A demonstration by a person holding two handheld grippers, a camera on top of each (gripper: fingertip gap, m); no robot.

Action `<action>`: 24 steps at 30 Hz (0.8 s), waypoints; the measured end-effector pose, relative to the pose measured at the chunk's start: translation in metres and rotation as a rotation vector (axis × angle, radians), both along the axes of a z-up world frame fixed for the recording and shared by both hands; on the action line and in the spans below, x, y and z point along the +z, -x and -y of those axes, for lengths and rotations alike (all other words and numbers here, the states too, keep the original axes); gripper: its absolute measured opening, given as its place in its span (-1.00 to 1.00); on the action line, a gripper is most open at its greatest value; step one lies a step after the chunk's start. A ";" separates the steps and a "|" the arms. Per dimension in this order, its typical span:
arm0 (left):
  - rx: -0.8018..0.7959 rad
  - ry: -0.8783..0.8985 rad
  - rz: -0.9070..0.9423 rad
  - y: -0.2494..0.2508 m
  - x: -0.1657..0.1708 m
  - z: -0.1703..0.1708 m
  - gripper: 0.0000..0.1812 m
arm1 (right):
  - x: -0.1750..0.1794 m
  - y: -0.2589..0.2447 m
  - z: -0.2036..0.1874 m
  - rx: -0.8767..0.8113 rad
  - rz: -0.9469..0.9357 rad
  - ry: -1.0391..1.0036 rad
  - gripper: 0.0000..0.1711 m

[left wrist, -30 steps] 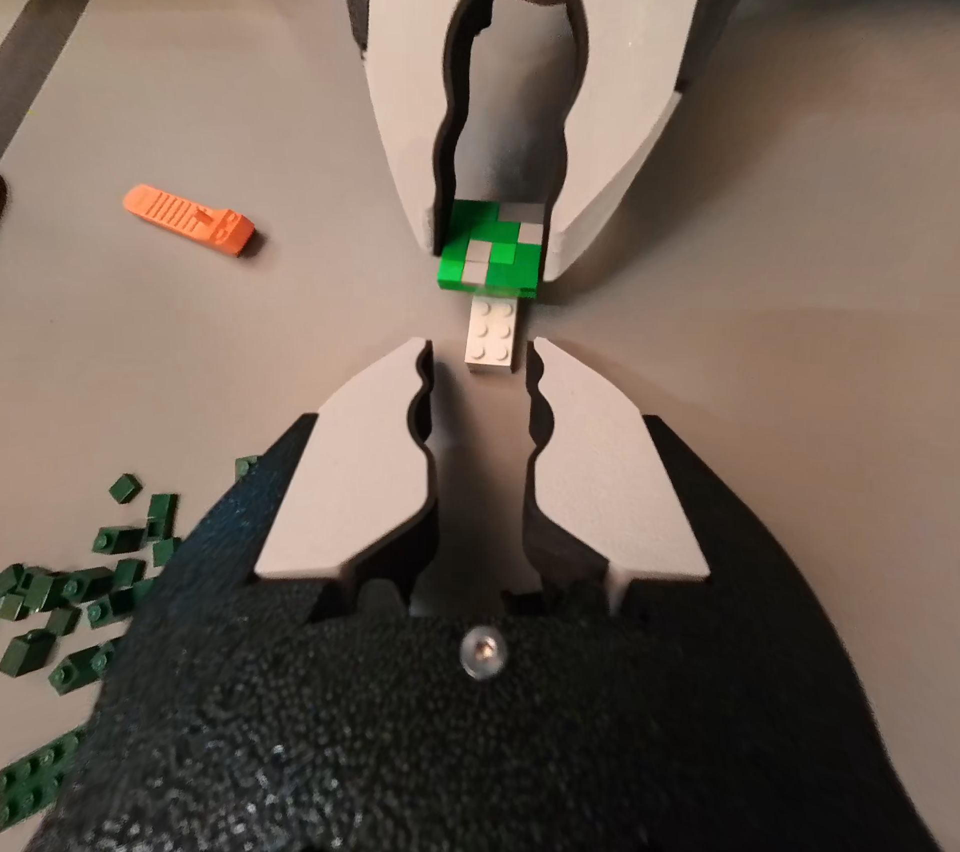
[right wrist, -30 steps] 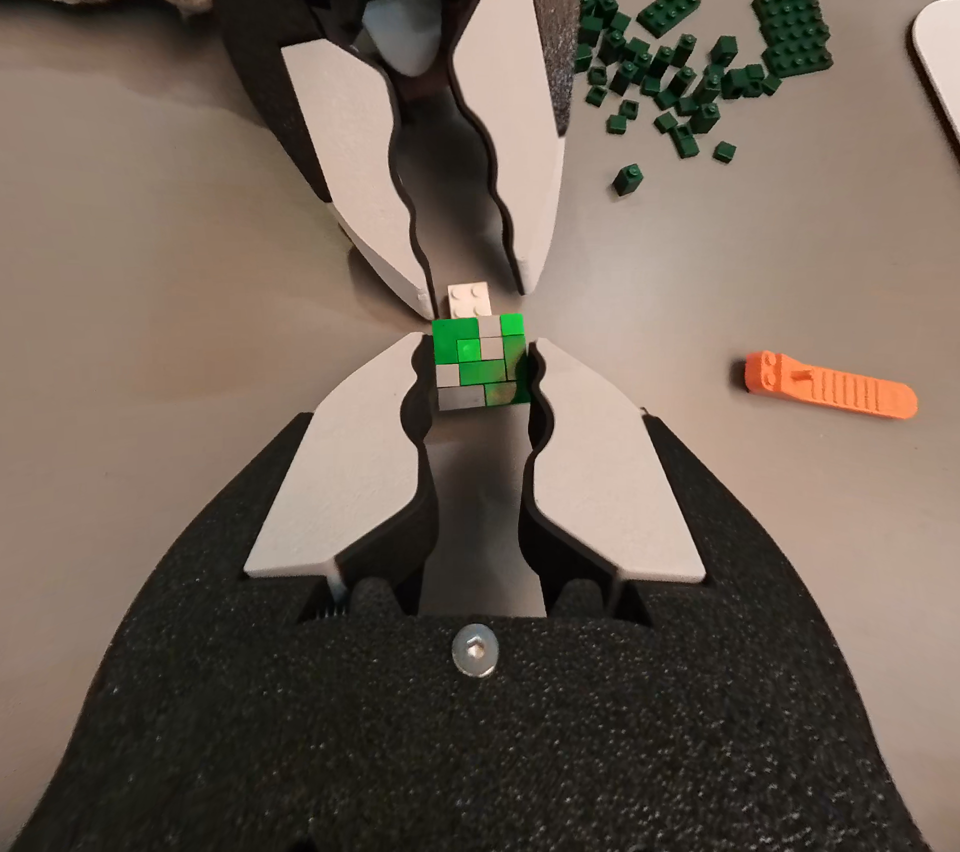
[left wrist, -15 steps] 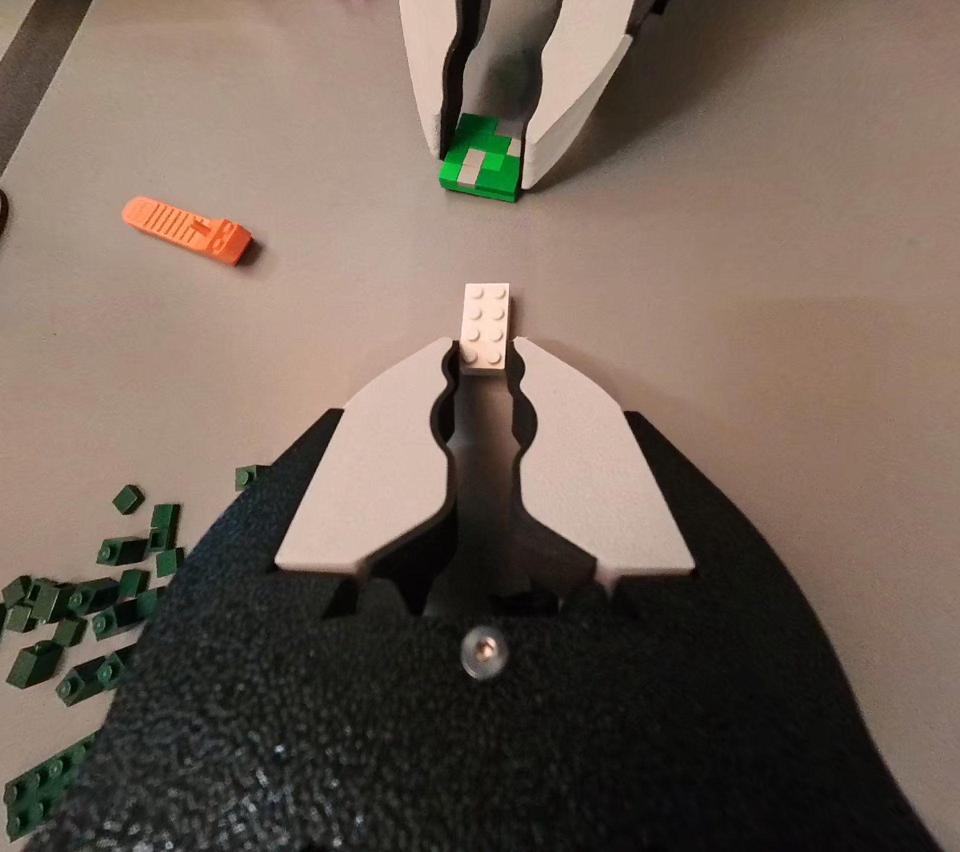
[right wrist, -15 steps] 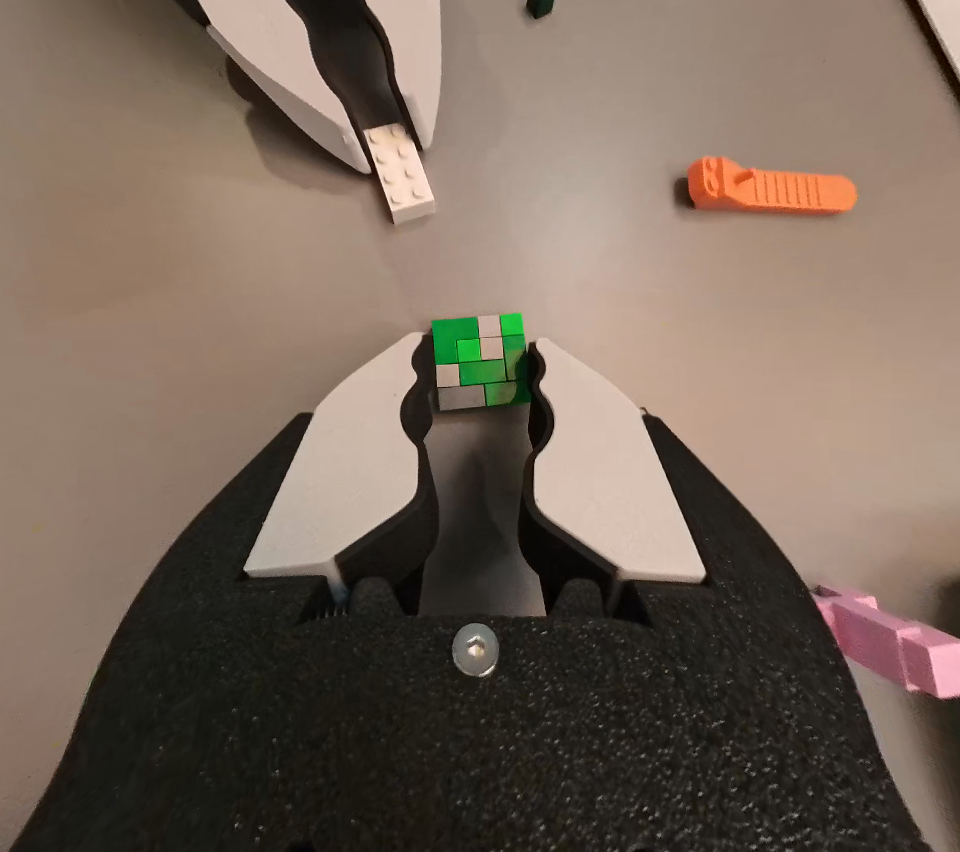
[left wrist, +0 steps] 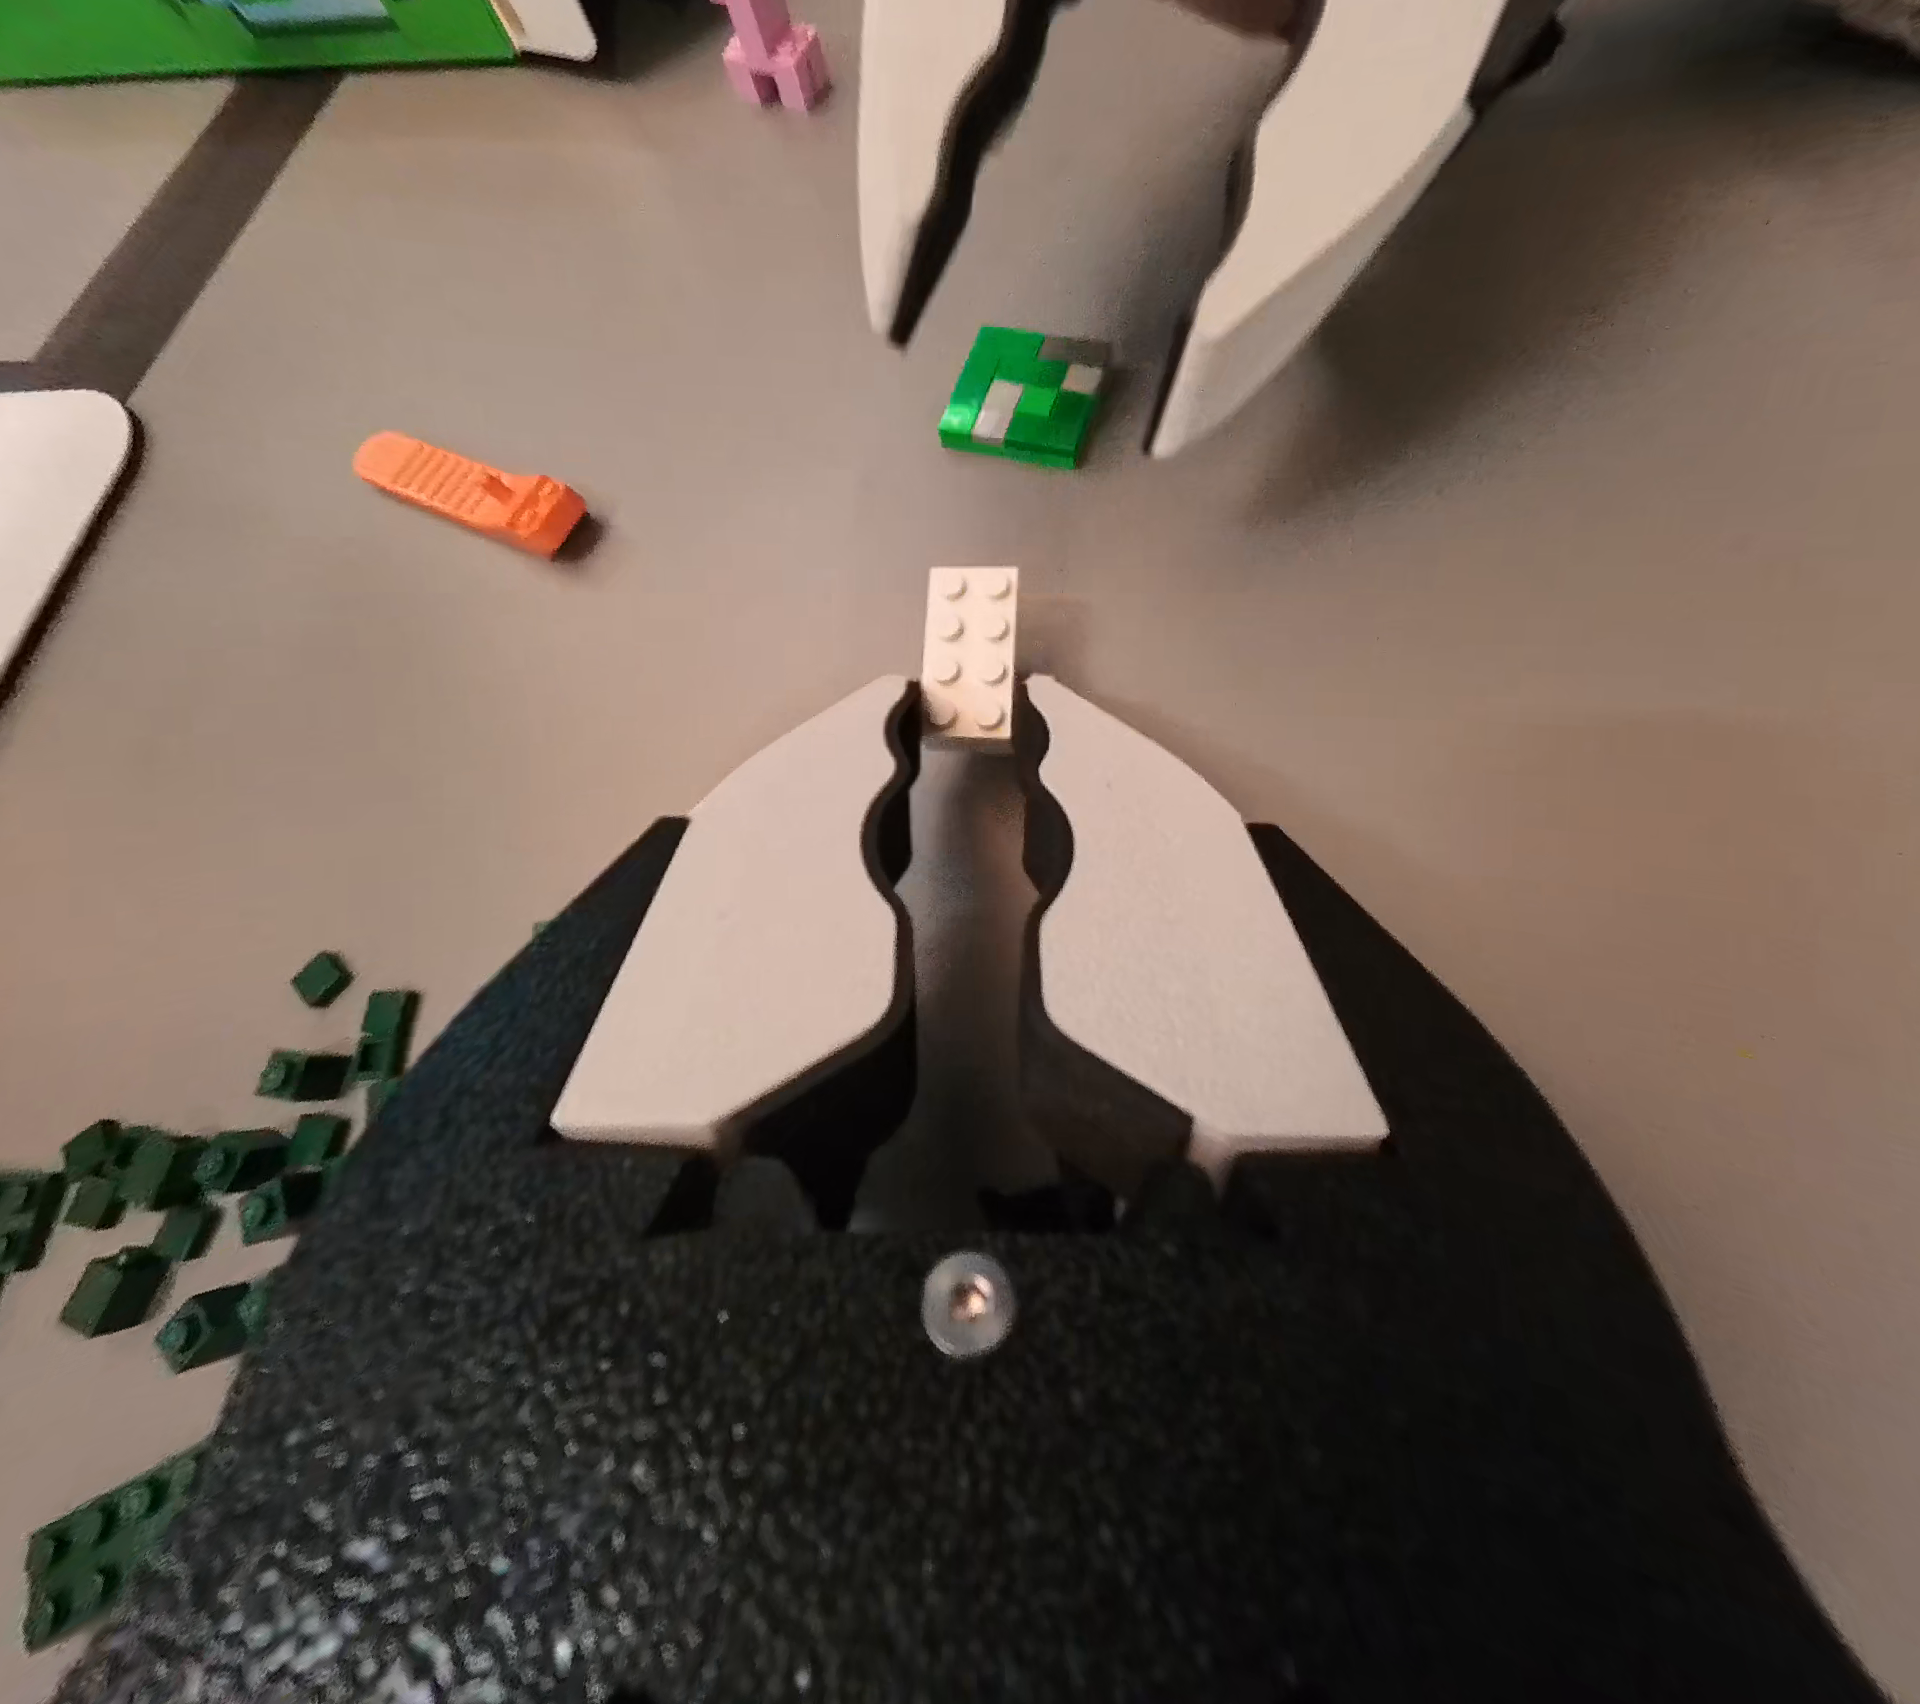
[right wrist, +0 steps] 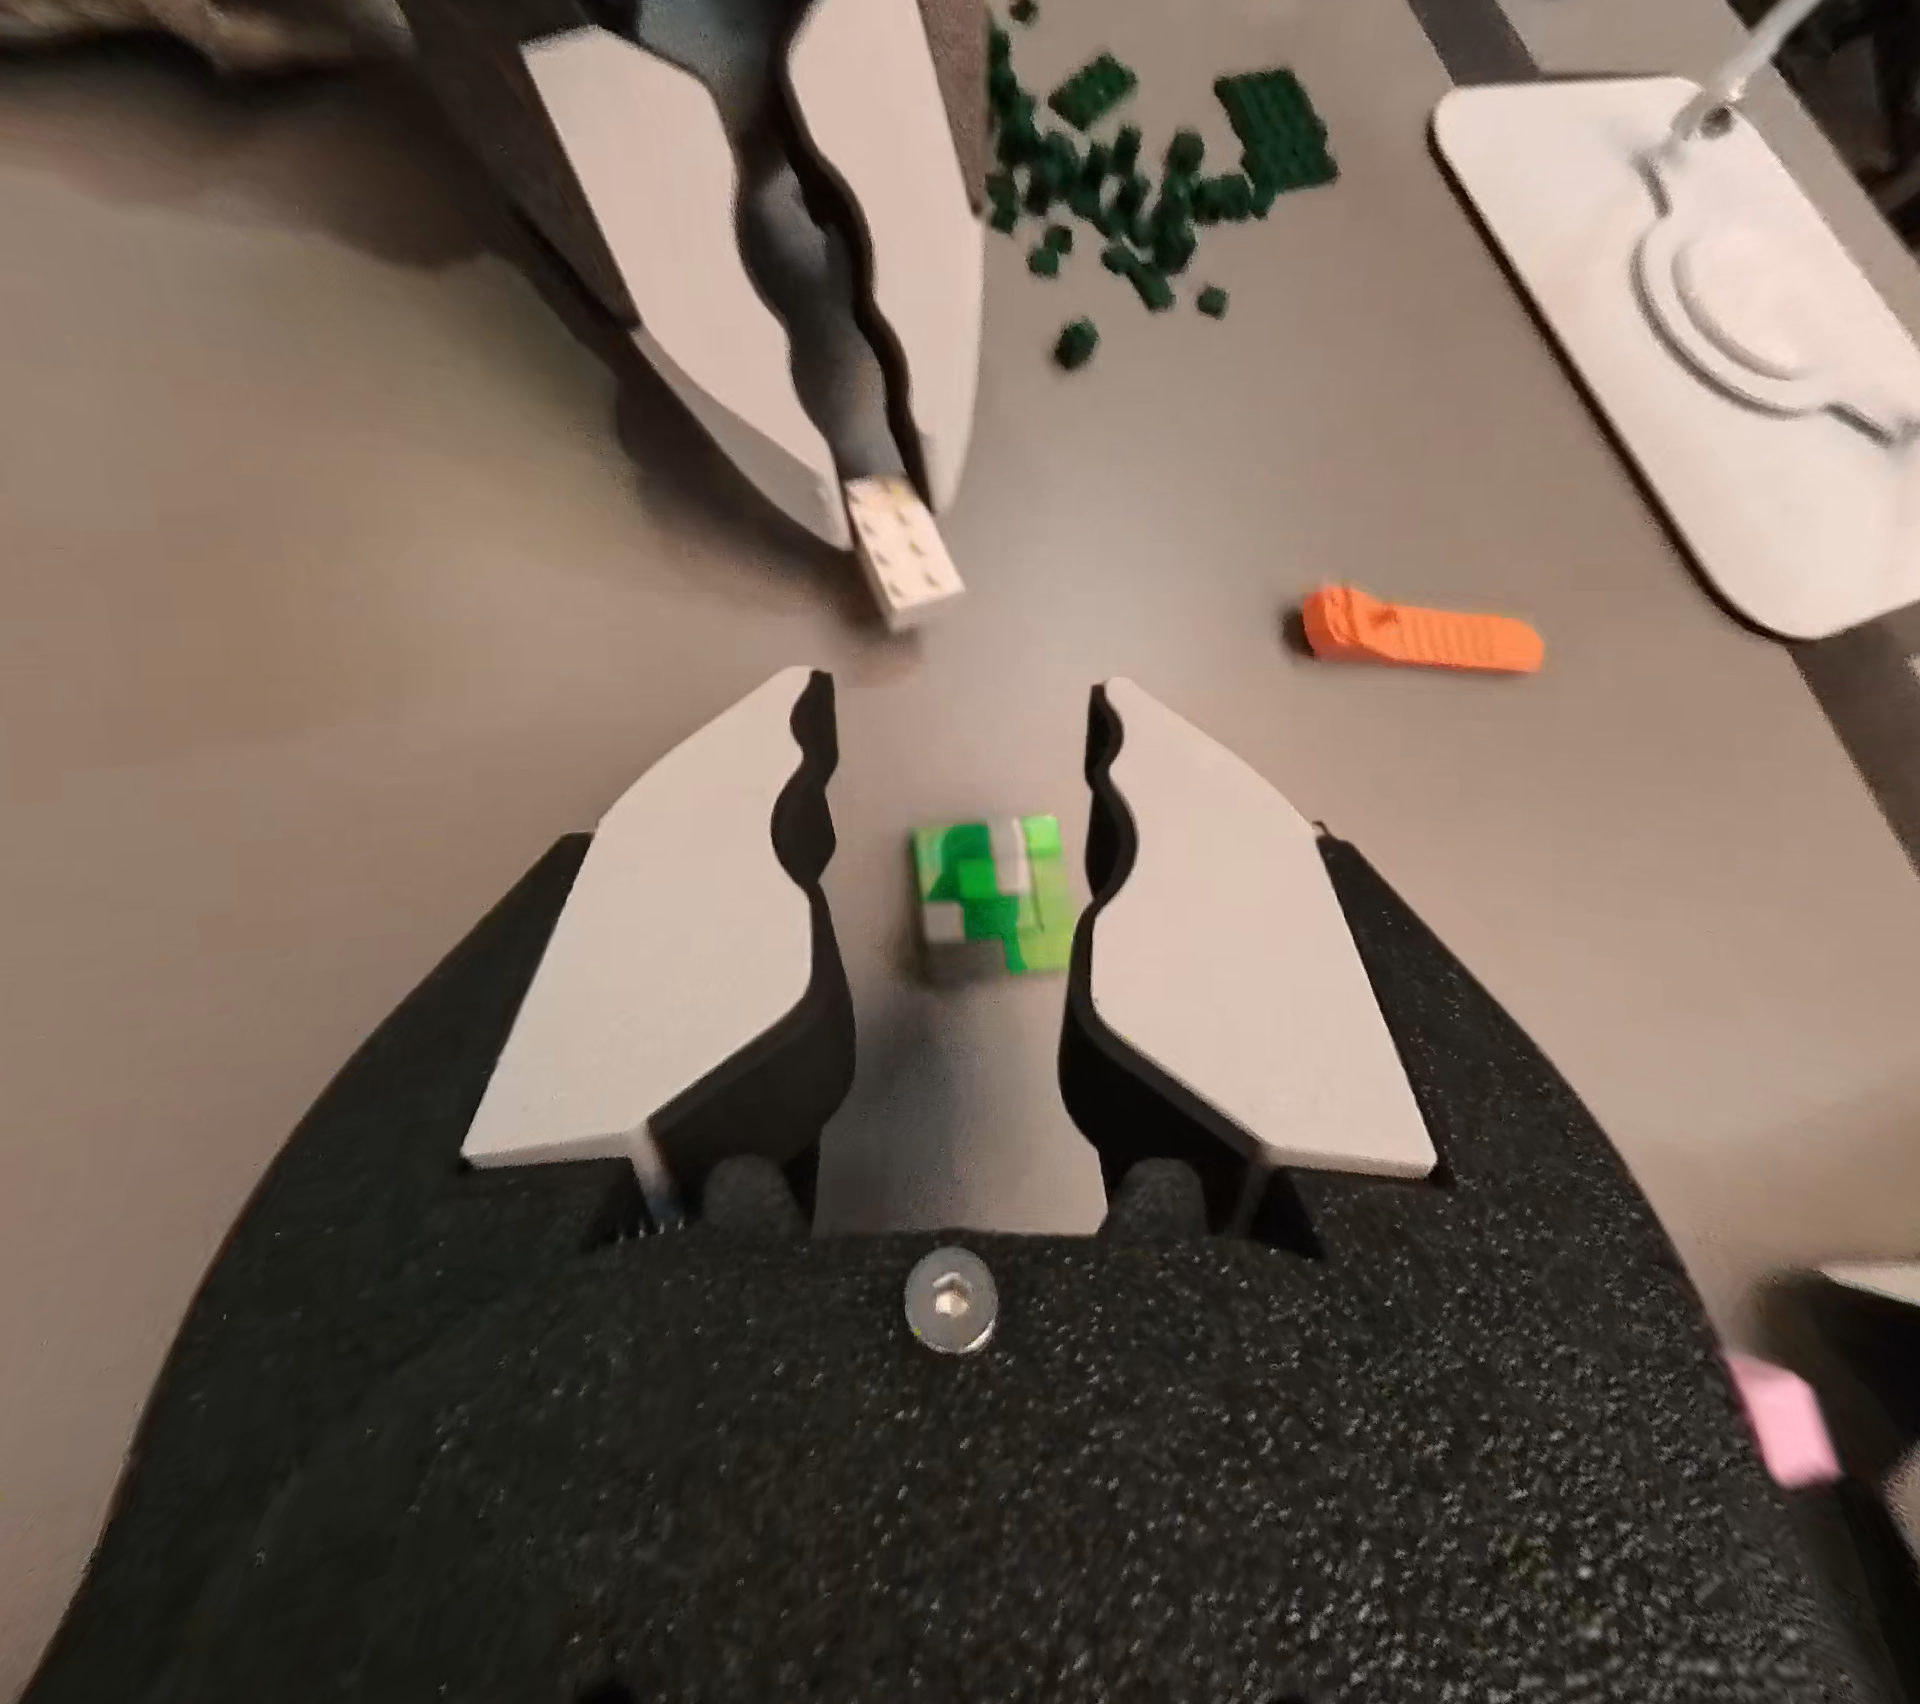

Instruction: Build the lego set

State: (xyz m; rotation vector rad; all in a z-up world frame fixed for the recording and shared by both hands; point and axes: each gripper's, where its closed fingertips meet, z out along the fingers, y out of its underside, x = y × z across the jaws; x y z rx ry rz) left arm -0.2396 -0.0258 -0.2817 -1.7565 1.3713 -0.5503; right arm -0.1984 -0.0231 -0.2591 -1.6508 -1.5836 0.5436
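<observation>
Right hand-held gripper [right wrist: 958,698] apparently now unclenched

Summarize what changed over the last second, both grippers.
The right gripper opened and let go of the green tile block, which now lies on the table. The left gripper closed on the white brick and pulled it away from the block. The orange tool stayed put.

R gripper [right wrist: 958,698] w/ pale grey fingers on a black textured body has its jaws spread; a small green-and-grey tiled lego block [right wrist: 990,898] lies flat on the grey table [right wrist: 312,615] between them, touching neither. Opposite, L gripper [right wrist: 888,511] pinches one end of a white studded lego plate [right wrist: 906,561]. Orange ridged brick-separator tool [right wrist: 1421,642] lies to the right, a dark green pile of small lego bricks [right wrist: 1127,200] beyond, blurred.
</observation>
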 end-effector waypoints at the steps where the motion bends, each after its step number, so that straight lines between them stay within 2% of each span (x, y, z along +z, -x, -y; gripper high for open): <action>1: -0.015 -0.003 0.023 0.000 0.003 0.002 -0.82 | 0.001 0.006 0.005 0.005 -0.021 0.030 -0.46; 6: -0.142 0.003 0.142 -0.006 0.020 0.020 -0.82 | 0.001 0.024 0.022 0.078 -0.120 0.139 -0.49; 8: -0.172 0.021 0.175 -0.009 0.024 0.025 -0.82 | -0.002 0.026 0.026 0.101 -0.118 0.150 -0.57; 13: -0.181 -0.013 0.111 -0.011 0.016 0.027 -0.82 | -0.007 0.027 0.030 0.127 -0.075 0.114 -0.80; 15: -0.158 -0.042 0.104 -0.012 0.017 0.024 -0.81 | -0.007 0.026 0.027 0.112 -0.066 0.099 -0.80; 16: -0.124 -0.059 0.120 -0.013 0.020 0.019 -0.75 | -0.005 0.026 0.024 0.095 -0.077 0.094 -0.80; 17: -0.084 -0.071 0.145 -0.013 0.024 0.013 -0.56 | -0.002 0.025 0.021 0.077 -0.099 0.099 -0.80; 18: -0.050 -0.067 0.171 -0.013 0.028 0.009 -0.37 | 0.003 0.025 0.018 0.057 -0.135 0.109 -0.80; 19: -0.025 -0.050 0.203 -0.012 0.031 0.006 -0.33 | 0.011 0.026 0.014 0.037 -0.189 0.122 -0.80; 24: -0.029 0.078 0.586 -0.014 0.075 0.009 -0.48 | 0.058 0.031 0.012 0.026 -0.559 0.293 -0.80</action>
